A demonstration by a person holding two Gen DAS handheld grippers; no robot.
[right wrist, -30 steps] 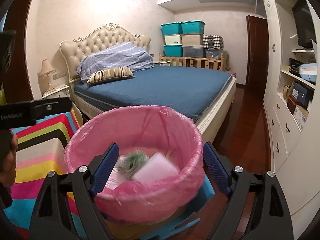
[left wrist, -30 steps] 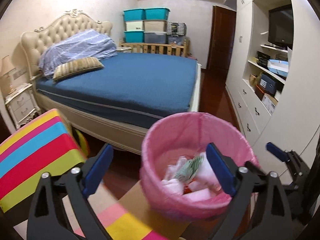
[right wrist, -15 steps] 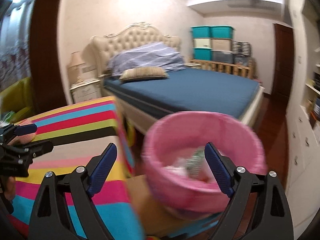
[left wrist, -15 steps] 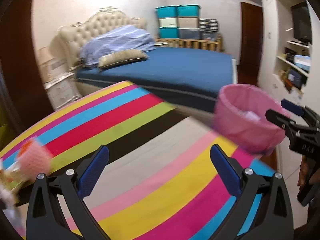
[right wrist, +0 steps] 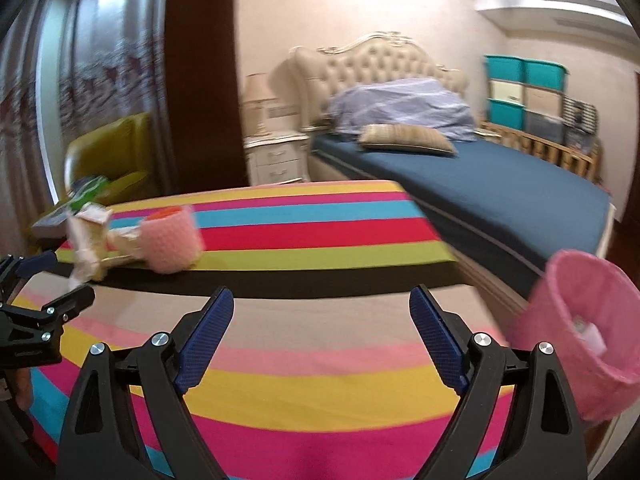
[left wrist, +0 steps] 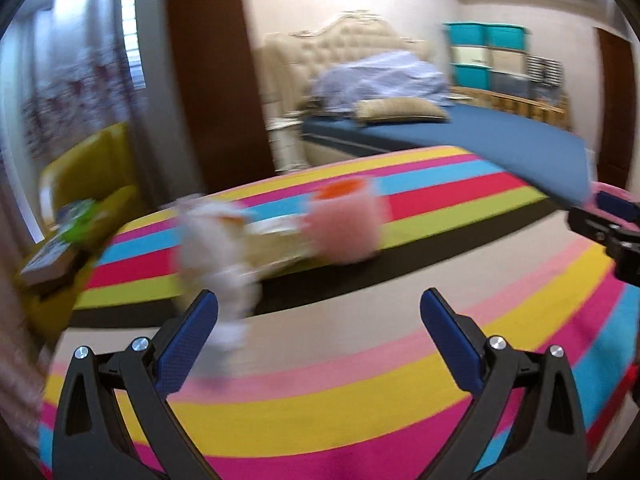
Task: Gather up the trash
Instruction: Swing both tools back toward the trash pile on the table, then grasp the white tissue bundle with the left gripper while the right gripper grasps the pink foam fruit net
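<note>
The left gripper [left wrist: 319,312] had its jaws spread wide with nothing between them, and the right gripper [right wrist: 321,310] stood the same way, released and empty. Both hung above the striped surface [right wrist: 304,236], pointing down and across it toward its far left part.

There the remaining trash lay in a small cluster: a pink foam net sleeve [right wrist: 171,239] with something orange showing at its top, and just beside it, on its left, a heap of crumpled whitish wrappers [right wrist: 89,242]. In the left wrist view the wrappers [left wrist: 218,248] sat almost straight ahead of the left jaws, blurred, with the sleeve [left wrist: 346,222] a little to the right of them. The pink-lined bin [right wrist: 580,344] stood off the right edge of the surface, well apart from the cluster and already holding some scraps.

The step in hand looked like the reach for the next piece. To do it well, the left gripper, being nearer, would best take the wrappers, coming down with one finger on either side of the heap and low enough to catch the thin paper rather than skim it. The right gripper could go for the sleeve, which seemed soft and springy, so a firm squeeze across its middle would probably suit. The two grippers would need to stay clear of each other at so tight a cluster.
</note>
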